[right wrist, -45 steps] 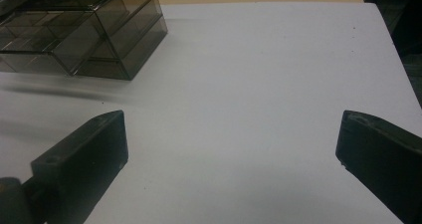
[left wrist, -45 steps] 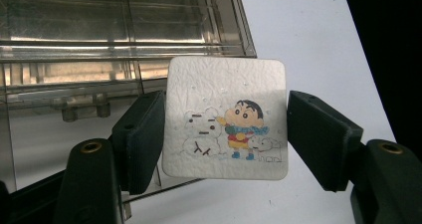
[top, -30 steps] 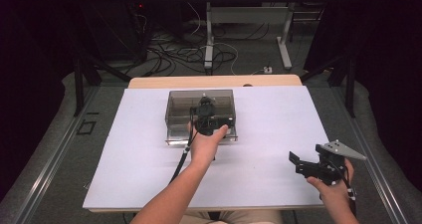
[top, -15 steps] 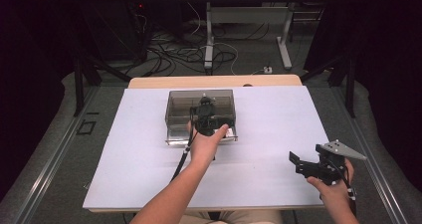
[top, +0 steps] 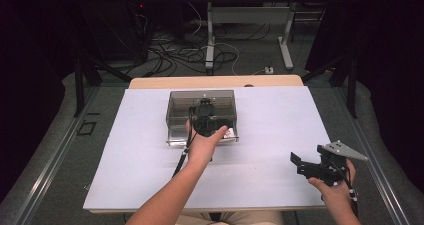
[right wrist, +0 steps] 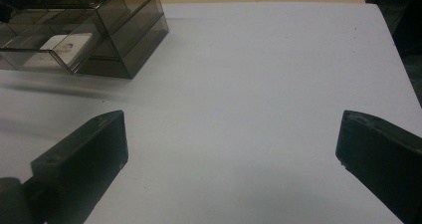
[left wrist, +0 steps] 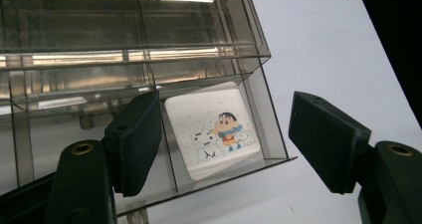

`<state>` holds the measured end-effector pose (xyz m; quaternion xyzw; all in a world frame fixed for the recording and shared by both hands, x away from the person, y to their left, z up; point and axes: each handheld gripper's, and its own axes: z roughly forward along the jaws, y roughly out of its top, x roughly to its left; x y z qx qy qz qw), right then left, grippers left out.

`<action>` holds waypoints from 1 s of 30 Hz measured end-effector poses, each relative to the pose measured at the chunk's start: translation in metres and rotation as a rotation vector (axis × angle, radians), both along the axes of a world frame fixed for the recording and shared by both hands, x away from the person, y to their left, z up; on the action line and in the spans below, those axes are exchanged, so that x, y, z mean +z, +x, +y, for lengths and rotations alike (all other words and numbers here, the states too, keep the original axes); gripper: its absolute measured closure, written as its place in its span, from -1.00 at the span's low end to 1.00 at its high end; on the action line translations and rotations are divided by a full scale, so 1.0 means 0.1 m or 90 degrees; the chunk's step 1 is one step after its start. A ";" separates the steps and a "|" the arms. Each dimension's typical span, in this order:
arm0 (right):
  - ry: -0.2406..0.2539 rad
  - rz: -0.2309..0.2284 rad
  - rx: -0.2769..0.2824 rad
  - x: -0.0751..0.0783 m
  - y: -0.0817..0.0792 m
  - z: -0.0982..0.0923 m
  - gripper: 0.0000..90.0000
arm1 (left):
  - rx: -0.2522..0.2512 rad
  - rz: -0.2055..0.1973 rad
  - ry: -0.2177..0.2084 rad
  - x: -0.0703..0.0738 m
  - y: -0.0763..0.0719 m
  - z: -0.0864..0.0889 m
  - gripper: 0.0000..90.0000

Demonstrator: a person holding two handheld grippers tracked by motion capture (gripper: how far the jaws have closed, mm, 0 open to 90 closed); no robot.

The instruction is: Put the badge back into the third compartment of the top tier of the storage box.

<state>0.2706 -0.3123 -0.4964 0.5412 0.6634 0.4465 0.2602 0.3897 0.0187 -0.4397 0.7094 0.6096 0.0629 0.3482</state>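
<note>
So the left hand-held gripper [left wrist: 224,144] hangs wide open and empty over the smoky clear plastic drawer box [top: 202,101], white square cartoon tile [left wrist: 211,127] dead ahead at 12 o'clock in the pulled-out drawer, right hand-held gripper [top: 306,166] way off, also gaping.

Both grippers were black. The left gripper [left wrist: 226,149] had thick, blocky jaws with a small brass screw hole on each arm. A black cable hung from it. The right gripper [top: 311,164] had a grey three-cornered plate on top. The person's forearms were bare.
</note>
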 end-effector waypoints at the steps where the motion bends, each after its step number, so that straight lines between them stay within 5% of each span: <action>1: 0.001 0.002 0.000 0.00 0.00 0.00 -1.00 | -0.006 -0.008 0.004 0.00 -0.01 0.01 -0.34; 9: -0.003 -0.001 0.000 0.00 0.00 0.01 -1.00 | -0.063 -0.043 0.003 -0.01 -0.02 0.09 -0.44; 18: -0.006 -0.001 0.000 -0.01 0.01 0.01 -1.00 | -0.080 -0.062 0.001 0.01 -0.07 0.17 -0.49; 23: 0.000 -0.014 -0.007 -0.03 0.02 0.02 -1.00 | -0.090 -0.093 -0.013 0.05 -0.12 0.21 -0.58; 29: -0.004 0.007 -0.003 -0.01 0.00 0.02 -1.00 | -0.095 -0.120 -0.023 0.13 -0.17 0.30 -0.74; 30: 0.005 -0.014 -0.011 -0.03 0.02 0.03 -1.00 | -0.098 -0.127 -0.021 0.15 -0.18 0.32 -0.81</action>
